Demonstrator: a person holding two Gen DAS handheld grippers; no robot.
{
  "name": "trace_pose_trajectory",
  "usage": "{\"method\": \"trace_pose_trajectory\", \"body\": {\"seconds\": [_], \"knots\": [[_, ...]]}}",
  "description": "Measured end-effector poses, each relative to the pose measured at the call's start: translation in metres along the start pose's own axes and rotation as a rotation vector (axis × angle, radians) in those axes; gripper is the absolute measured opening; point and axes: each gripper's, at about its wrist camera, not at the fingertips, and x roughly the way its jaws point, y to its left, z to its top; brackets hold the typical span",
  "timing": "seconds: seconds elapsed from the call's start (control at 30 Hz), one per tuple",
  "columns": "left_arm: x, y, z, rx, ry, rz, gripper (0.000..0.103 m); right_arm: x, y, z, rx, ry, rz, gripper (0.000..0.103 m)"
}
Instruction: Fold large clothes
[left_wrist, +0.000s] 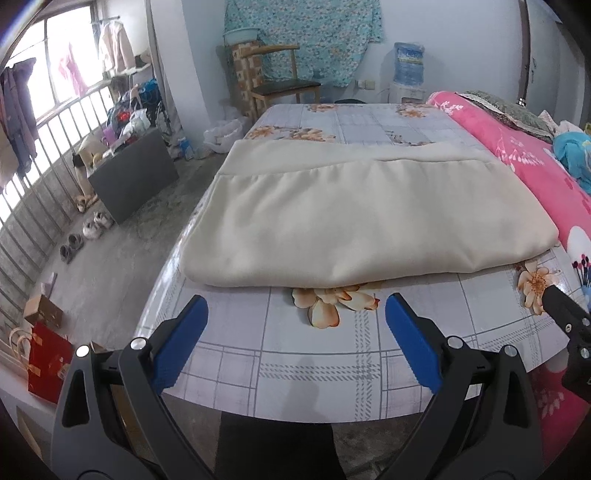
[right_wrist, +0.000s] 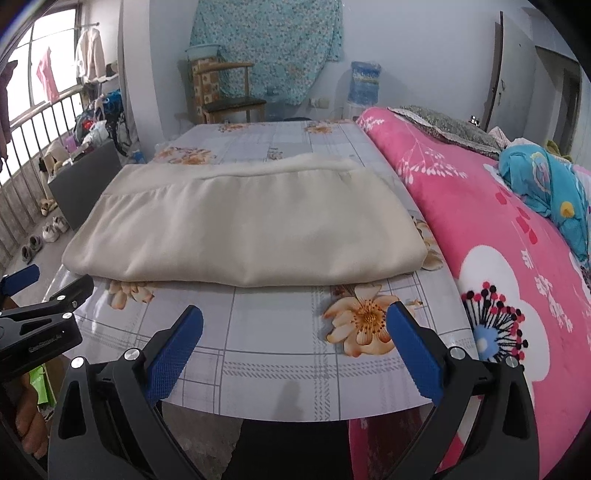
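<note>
A large cream garment (left_wrist: 362, 218) lies folded into a flat rectangle on the floral-print table (left_wrist: 314, 362); it also shows in the right wrist view (right_wrist: 243, 229). My left gripper (left_wrist: 295, 306) is open and empty, hovering over the table's near edge, short of the garment's front fold. My right gripper (right_wrist: 294, 316) is open and empty, also just short of the front fold. The right gripper shows at the right edge of the left wrist view (left_wrist: 569, 317). The left gripper shows at the left edge of the right wrist view (right_wrist: 44, 295).
A bed with a pink floral blanket (right_wrist: 498, 229) runs along the table's right side, with a blue bundle (right_wrist: 546, 181) on it. A wooden chair (left_wrist: 280, 79) and a water dispenser (left_wrist: 406, 70) stand at the far wall. A dark box (left_wrist: 133, 181), shoes and bags lie on the floor at left.
</note>
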Motion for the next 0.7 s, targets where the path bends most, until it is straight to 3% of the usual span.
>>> {"method": "trace_pose_trajectory", "body": {"seconds": [0.7], "knots": [[0.004, -0.002, -0.003, -0.057, 0.041, 0.001, 0.093, 0.013, 0.007, -0.001, -0.022, 0.059, -0.002, 0.097]]}}
